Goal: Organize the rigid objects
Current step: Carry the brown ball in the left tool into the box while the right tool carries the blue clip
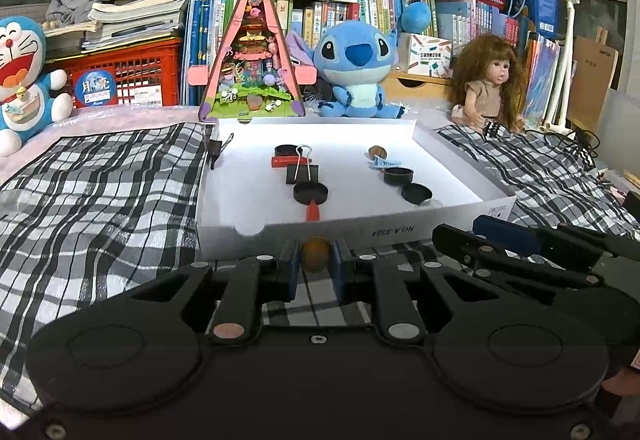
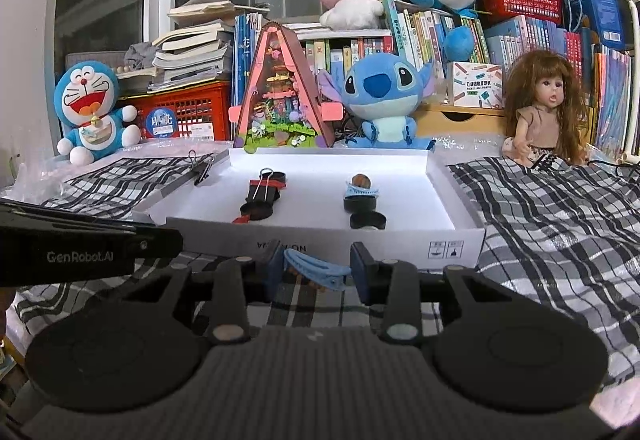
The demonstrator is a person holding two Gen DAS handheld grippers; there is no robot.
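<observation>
left claw (image 1: 316, 264) pinches a small brown nut-like ball (image 1: 316, 254); right claw (image 2: 316, 272) holds a blue hair clip (image 2: 318, 270) between half-closed fingers. white box (image 1: 360, 230) sits just ahead: lift both clear of its front wall before releasing inside.

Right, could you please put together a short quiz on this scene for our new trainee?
1. True or false: the left hand-held gripper holds a brown ball.
2. What sits just behind the white tray? A) a teddy bear B) a Stitch plush C) a toy car
3. Fill in: the right hand-held gripper has a ____ clip between its fingers.

Key: 1 true; 2 B; 3 blue.
</observation>
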